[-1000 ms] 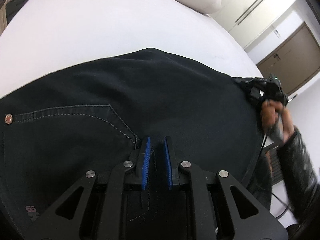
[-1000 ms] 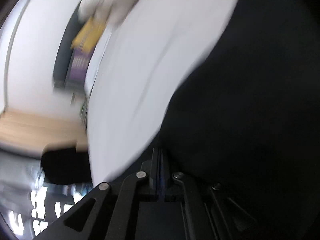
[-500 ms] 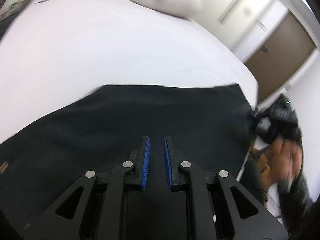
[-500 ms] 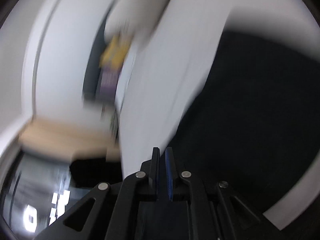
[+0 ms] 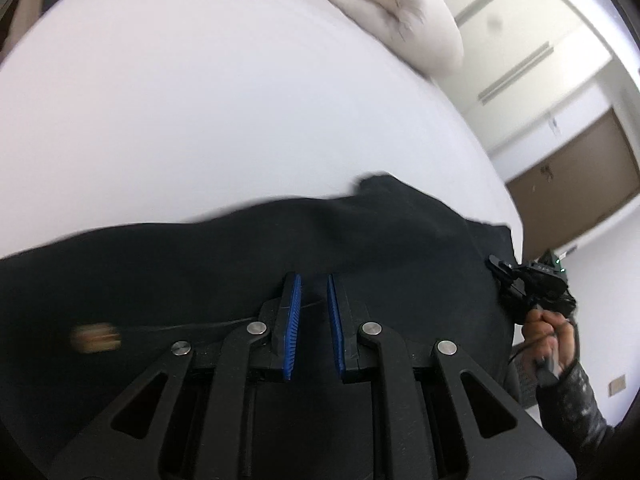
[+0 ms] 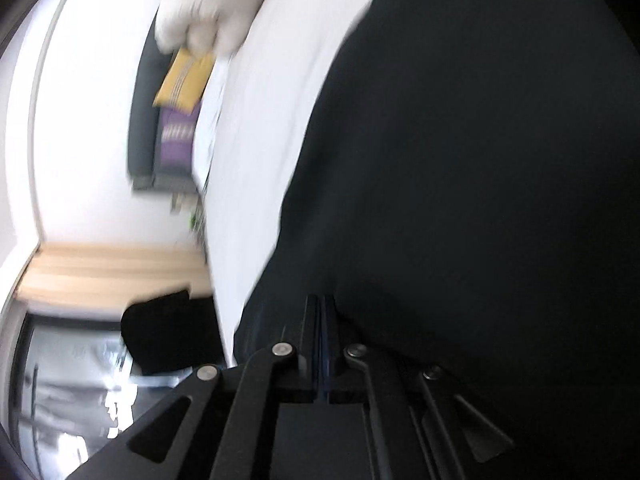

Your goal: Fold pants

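- Looking along my left gripper (image 5: 312, 292), I see the blue pads (image 5: 291, 312) standing a narrow gap apart over black cloth
- Whether they pinch any of that cloth or only hover above it, I cannot tell (the fabric in the gap is as dark as the fabric below)
- The pants (image 5: 200, 264) lie across the near part of the white bed (image 5: 200, 120), spread from left to right, with their far edge running roughly level and a small bump of cloth near its right end
- A blurred coppery rivet (image 5: 96, 336) sits on the pants to the near left of my left jaws
- My right gripper (image 5: 496, 262) is at the right edge of the pants, its tip touching the cloth there, with my right hand (image 5: 552, 340) and dark sleeve (image 5: 576, 400) behind it
- From its own camera the right jaws are closed, pads pressed flat together (I cannot tell whether any cloth is caught between them)
- A pale pillow (image 5: 400, 12) rests at the far right of the bed, well apart from the pants
- Off the bed's far end are a yellow cushion (image 6: 184, 80) and a purple cushion (image 6: 176, 144), both blurred
- A brown door (image 5: 580, 184) shows on the right, beyond the bed
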{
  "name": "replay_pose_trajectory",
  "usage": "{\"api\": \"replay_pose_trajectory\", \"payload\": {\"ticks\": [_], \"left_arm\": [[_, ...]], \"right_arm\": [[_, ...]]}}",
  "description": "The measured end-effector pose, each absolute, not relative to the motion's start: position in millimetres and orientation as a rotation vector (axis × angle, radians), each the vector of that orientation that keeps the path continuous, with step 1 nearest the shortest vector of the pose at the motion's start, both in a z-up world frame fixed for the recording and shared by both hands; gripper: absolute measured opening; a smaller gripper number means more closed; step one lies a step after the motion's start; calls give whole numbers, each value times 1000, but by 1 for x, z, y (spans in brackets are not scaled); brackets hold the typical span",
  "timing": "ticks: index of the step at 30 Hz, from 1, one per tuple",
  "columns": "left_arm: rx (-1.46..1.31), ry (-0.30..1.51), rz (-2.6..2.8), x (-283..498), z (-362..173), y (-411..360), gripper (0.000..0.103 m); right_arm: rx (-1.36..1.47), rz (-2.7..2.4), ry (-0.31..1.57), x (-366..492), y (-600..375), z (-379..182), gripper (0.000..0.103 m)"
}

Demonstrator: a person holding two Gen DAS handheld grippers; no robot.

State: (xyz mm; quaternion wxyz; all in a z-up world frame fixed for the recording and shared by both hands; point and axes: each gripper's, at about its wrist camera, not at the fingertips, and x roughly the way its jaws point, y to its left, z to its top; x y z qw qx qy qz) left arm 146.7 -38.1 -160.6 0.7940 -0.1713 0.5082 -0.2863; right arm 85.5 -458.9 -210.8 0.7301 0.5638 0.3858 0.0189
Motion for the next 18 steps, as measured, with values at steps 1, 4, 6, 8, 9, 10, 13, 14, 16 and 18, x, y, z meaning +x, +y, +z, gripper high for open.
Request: {"api": "replay_pose_trajectory", "payload": {"ticks": [1,4,6,8,9,10,13,14,16,18], "left_arm": [[-390,1070,-619,141,-159,-19,13],[-412,1025,-556,132,-159,32,13],[-465,1000,-546,130,-159,62,13],[-465,984,-515,124,-158,82,13],[-470,975,-499,121,-155,87,13],[-452,968,-471,120,-151,82,13],[-443,918,-467,110,-126,75,13],[-456,901,-490,108,-120,71,13],[-431,907,-511,106,-112,47,13],[-399,956,-510,111,-120,22,13]], "right_arm": [[1232,1,835,75,-465,-210,0],[1245,-88,800,73,-482,-203,0],[1268,-88,772,58,-478,-189,6],[1226,1,784,68,-449,-171,5],[1192,72,808,76,-431,-167,5],[1153,179,851,92,-394,-160,5],[1100,408,973,128,-310,-166,5],[1087,465,1011,140,-283,-171,5],[1050,525,1089,165,-234,-187,5],[1048,555,1154,175,-202,-207,5]]}}
